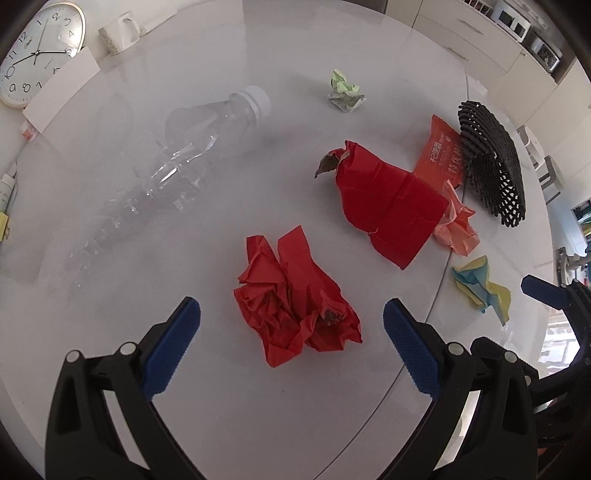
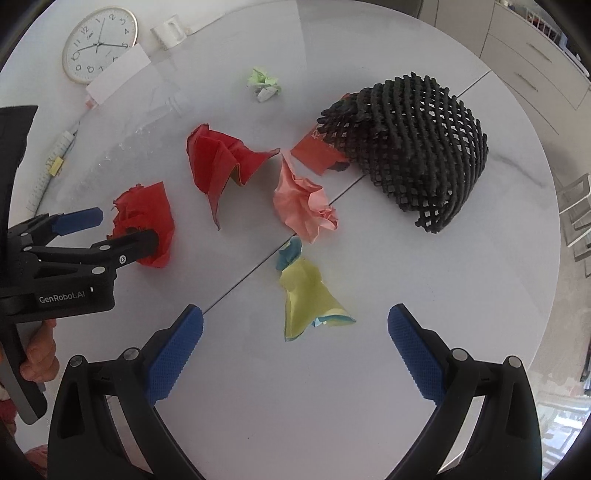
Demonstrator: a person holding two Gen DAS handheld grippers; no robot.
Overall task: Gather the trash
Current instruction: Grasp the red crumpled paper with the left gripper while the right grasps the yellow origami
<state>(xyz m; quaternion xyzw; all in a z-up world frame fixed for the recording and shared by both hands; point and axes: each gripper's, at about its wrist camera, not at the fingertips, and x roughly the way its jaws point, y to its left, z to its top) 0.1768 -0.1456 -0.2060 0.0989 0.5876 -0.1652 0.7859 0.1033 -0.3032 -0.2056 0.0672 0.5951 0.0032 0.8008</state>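
My left gripper (image 1: 291, 317) is open, its blue pads on either side of a crumpled red paper ball (image 1: 295, 299), which also shows as the red ball (image 2: 146, 221) in the right wrist view. My right gripper (image 2: 295, 325) is open just above a yellow and blue paper scrap (image 2: 306, 295). Further out lie a folded red paper (image 1: 388, 199), a pink paper wad (image 2: 303, 203), a red snack wrapper (image 1: 439, 151), a green and white paper ball (image 1: 343, 90) and a clear crushed plastic bottle (image 1: 173, 162). The left gripper (image 2: 122, 229) is seen from the side at the red ball.
A black foam net sleeve (image 2: 413, 147) rests on the round white table (image 2: 295, 387), partly over the snack wrapper. A wall clock (image 1: 35, 51), a white card (image 1: 62, 88) and a white mug (image 1: 118, 33) lie at the far left. Cabinets stand beyond the table's right edge.
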